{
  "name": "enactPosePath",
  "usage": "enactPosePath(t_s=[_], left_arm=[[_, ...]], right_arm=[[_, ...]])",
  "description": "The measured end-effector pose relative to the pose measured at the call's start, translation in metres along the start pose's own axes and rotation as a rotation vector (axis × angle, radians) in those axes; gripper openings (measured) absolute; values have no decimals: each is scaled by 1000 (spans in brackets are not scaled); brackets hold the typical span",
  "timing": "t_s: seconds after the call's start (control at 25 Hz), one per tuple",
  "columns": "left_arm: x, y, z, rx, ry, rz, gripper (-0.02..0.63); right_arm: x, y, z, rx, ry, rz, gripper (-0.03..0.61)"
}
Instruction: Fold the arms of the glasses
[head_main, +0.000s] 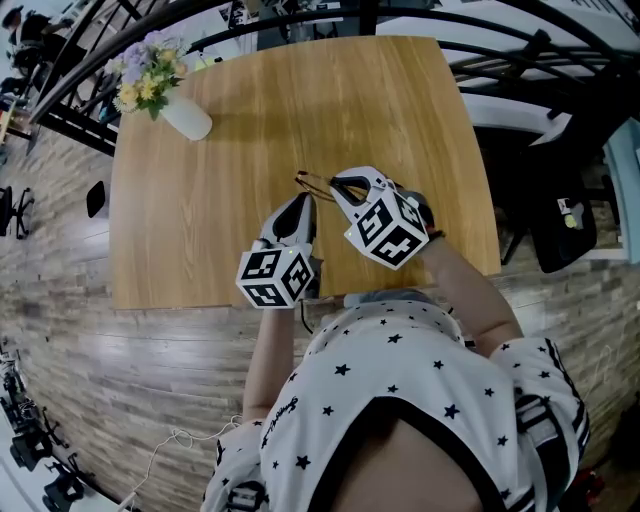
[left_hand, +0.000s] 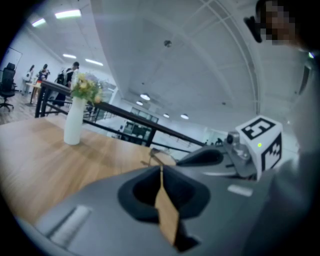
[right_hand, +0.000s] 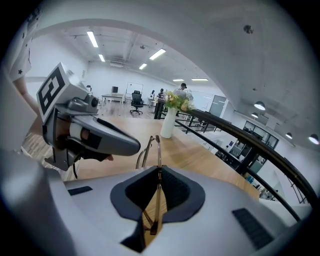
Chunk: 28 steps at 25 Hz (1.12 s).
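Observation:
Thin metal-framed glasses (head_main: 315, 181) are held just above the wooden table (head_main: 200, 220), near its middle. My right gripper (head_main: 338, 185) comes in from the right and is shut on them. In the right gripper view the glasses (right_hand: 150, 147) run between its closed pads and stick out ahead of the right gripper (right_hand: 159, 167). My left gripper (head_main: 304, 200) reaches in from the near side. Its jaws stand together in the left gripper view, and one thin arm of the glasses (left_hand: 151, 154) leads into the tips of the left gripper (left_hand: 161, 167).
A white vase of flowers (head_main: 185, 115) stands at the table's far left corner. The table's near edge lies just below both grippers. A black chair (head_main: 560, 210) is off the table's right side, and a dark railing runs behind the far edge.

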<state>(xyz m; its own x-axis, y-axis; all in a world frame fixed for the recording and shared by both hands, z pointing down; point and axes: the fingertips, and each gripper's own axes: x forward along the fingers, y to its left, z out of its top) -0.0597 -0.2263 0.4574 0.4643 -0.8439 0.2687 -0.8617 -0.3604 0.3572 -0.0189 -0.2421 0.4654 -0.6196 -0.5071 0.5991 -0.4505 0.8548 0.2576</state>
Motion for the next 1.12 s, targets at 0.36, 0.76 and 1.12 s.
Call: enactPosePath(t_s=[0.36, 0.76, 1.12], left_arm=[[4, 13, -1, -35, -20, 49, 6], [3, 25, -5, -62, -35, 104, 6], [7, 28, -9, -64, -27, 120, 6]], right_arm=[[31, 4, -62, -19, 134, 55, 20], [73, 5, -108, -117, 246, 75, 20], [85, 11, -129, -140, 289, 88, 20]])
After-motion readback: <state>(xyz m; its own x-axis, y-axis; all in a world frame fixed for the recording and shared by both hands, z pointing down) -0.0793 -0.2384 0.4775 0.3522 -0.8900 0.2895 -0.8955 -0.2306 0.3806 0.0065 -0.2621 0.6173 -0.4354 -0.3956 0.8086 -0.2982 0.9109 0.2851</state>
